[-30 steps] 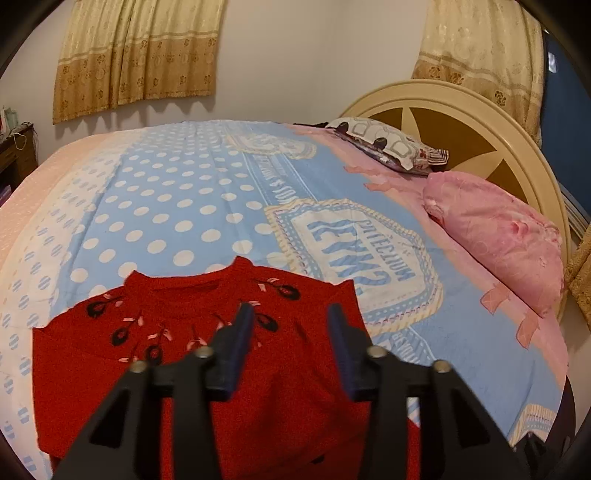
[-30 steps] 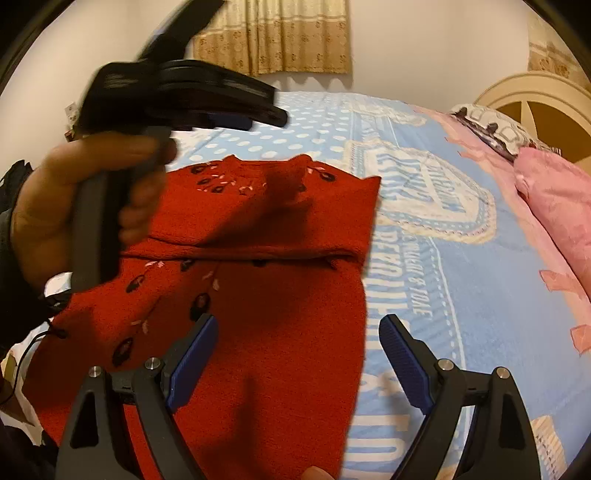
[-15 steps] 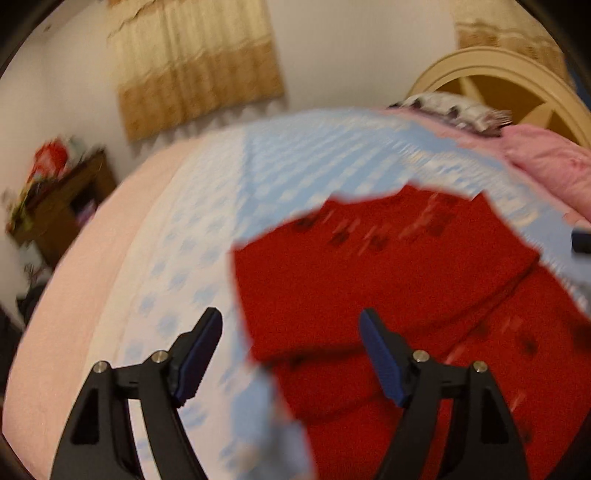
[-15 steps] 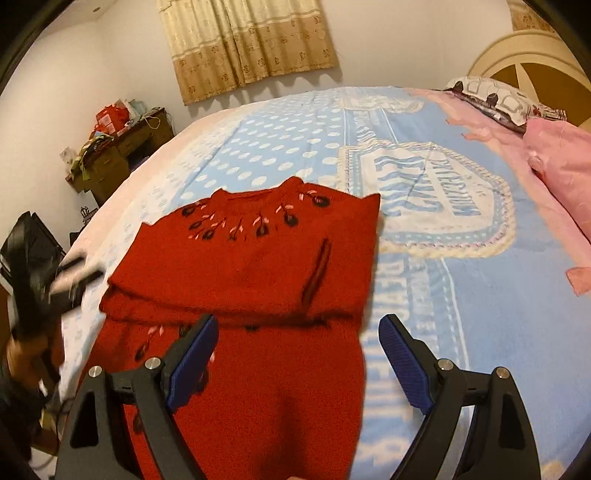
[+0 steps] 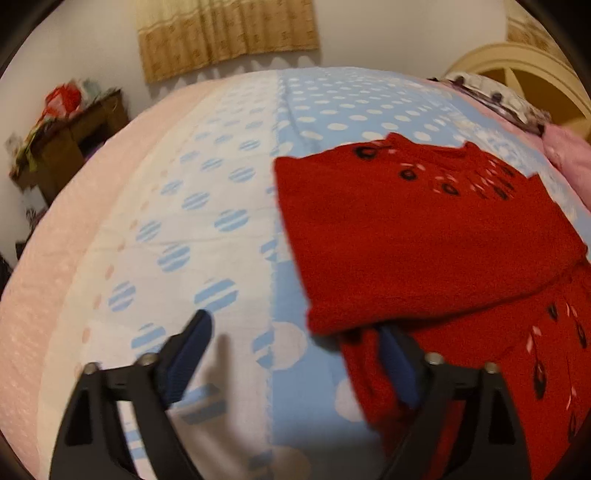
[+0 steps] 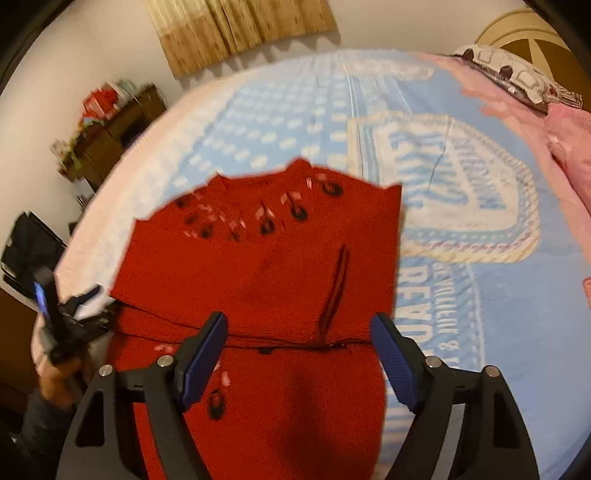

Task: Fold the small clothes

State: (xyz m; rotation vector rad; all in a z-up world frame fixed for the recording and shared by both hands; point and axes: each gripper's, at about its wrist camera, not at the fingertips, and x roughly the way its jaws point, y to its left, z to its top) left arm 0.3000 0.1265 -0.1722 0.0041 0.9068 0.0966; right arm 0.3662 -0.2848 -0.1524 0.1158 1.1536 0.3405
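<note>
A blue dotted bedspread (image 5: 332,110) covers the bed; curtain (image 5: 225,33) behind, cluttered desk (image 5: 66,147) left; folded red sweater (image 6: 258,266) lies flat; left gripper (image 5: 295,354) and right gripper (image 6: 299,354) gape, empty

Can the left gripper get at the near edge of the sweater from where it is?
Probably yes. The left gripper is open, with one finger already at the red sweater edge below the folded layer. Only bedspread lies between the jaws, and nothing blocks the way.
</note>
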